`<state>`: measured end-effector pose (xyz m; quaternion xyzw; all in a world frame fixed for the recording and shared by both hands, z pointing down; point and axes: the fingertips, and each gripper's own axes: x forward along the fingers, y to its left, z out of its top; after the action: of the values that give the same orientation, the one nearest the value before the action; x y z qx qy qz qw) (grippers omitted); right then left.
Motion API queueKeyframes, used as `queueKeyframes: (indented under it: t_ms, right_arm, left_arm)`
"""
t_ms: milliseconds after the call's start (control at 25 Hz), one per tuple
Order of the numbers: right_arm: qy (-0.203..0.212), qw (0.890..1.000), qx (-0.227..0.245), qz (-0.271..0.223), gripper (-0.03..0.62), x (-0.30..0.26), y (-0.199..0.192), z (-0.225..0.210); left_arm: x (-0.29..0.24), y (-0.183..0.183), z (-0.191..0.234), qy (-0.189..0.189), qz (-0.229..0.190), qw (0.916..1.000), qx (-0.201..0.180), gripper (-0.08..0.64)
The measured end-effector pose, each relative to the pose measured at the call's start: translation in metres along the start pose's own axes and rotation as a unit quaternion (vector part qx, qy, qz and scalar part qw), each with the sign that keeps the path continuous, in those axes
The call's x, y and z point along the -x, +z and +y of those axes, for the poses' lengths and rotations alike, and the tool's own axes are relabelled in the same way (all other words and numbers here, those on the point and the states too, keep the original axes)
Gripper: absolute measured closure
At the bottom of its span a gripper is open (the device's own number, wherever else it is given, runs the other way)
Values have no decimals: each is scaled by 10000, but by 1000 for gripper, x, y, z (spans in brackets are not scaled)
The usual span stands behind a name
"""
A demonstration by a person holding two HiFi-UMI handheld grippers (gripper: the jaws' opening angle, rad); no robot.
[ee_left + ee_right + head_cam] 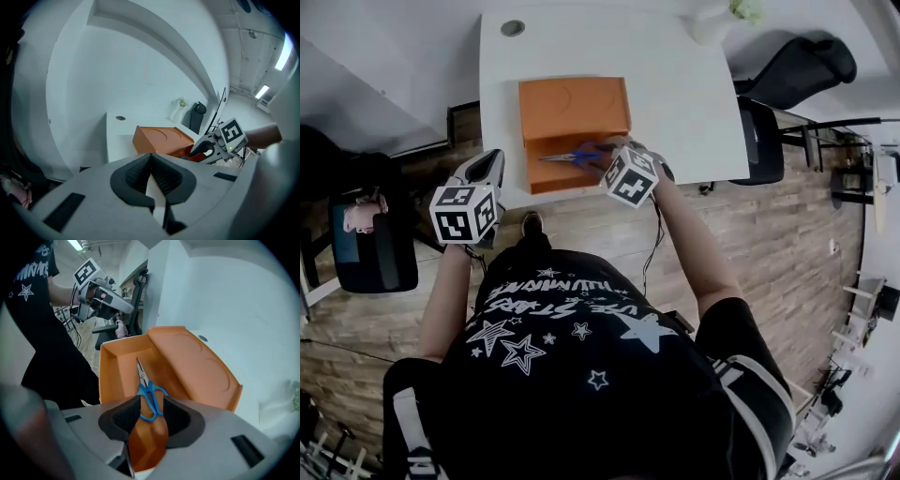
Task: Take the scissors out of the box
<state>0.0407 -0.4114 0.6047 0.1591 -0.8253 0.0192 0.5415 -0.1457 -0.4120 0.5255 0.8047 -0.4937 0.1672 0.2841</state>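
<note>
The right gripper stands spread over the blue-handled steel scissors in the open orange box; closing askew could skid them aside.

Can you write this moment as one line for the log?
step: reaching for scissors | right gripper: open, jaws either side of the blue handles, no grip | scissors: lying in open orange box | left gripper: shut, empty

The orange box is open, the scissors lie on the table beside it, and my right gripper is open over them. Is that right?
No. The scissors lie inside the orange box, on its floor, not on the table beside it; the right gripper view shows this. The box is open, and the right gripper is open over them.
</note>
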Motion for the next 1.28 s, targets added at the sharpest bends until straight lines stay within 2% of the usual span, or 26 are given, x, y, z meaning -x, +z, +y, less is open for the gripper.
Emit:
queueKeyframes:
  t_ms: [320, 640, 1280]
  right_arm:
    - [184, 9972, 300, 658, 437, -21, -10, -3]
    - [200, 9938, 467, 984, 439, -30, -10, -8]
    - [707, 9866, 541, 1368, 457, -37, -12, -3]
  left_arm:
    - [-9, 0, 7, -20, 40, 10000, 68, 541]
    - [-12, -2, 11, -28, 59, 9999, 95, 541]
    - [-16, -5, 6, -102, 126, 9998, 67, 541]
